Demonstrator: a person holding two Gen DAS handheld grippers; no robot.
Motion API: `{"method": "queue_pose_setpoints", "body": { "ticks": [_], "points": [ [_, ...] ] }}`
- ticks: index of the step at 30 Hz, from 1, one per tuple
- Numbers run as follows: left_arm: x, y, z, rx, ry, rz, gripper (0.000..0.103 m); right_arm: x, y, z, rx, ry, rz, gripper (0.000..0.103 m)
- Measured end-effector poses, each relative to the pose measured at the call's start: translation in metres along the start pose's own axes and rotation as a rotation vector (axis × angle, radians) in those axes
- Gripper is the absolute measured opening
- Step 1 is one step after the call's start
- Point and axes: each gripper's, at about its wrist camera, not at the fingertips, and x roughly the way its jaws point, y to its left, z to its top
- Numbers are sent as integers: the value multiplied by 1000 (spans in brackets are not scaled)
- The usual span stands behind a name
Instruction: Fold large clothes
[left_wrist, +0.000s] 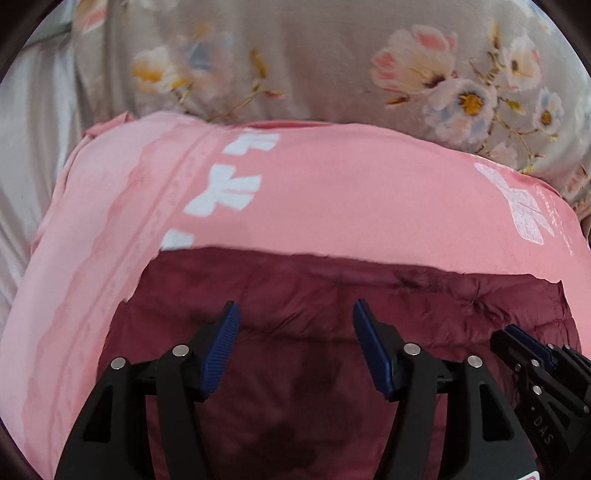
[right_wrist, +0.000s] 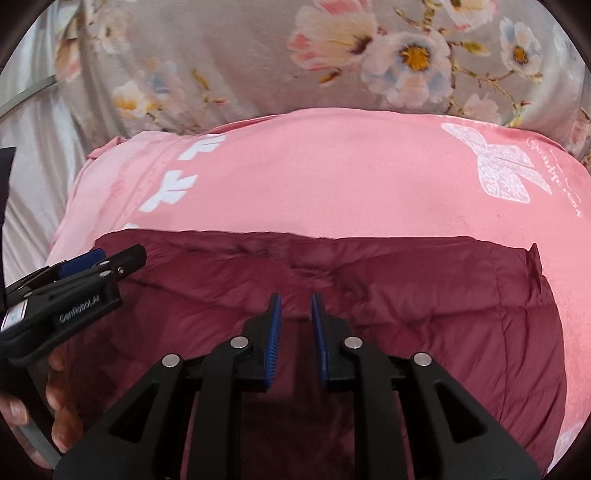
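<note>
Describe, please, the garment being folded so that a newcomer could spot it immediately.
Start from the grey floral bedding, then find the pink blanket with white bow prints lying on it. On that blanket's near part lies the dark maroon quilted jacket, the only puffy, stitched, plain-coloured item there.

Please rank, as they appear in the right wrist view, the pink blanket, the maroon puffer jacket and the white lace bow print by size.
1. pink blanket
2. maroon puffer jacket; nearer, so unsure
3. white lace bow print
</note>
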Motion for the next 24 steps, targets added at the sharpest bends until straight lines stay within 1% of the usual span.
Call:
{"method": "queue_pose_setpoints", "body": {
  "ticks": [2, 3, 4, 6, 9, 12, 17, 24],
  "points": [
    [7, 9, -8, -17, 27, 25, 62, 3, 10, -5, -8, 12, 21, 17],
    [12, 15, -14, -25, 34, 46, 62, 7, 15, -8, -8, 22, 26, 17],
    [15, 17, -19, -27, 36, 52, 62, 13, 18, -11, -7, 34, 29, 17],
    [16, 17, -25, -17, 20, 56, 62, 20, 22, -20, -9, 42, 15, 17],
    [20, 12, -32, 11, -4, 85, 64, 26, 28, -28, -31, 23, -18, 16],
    [26, 9, -40, 17, -30, 108, 66, 27, 32, -35, -51, 4, -40, 16],
    [30, 7, -41, 28, -29, 125, 67, 31, 38, -39, -79, 2, -73, 16],
    [31, 9, -42, 15, -33, 121, 69, 34, 35, -38, -65, 13, -58, 15]
  ]
}}
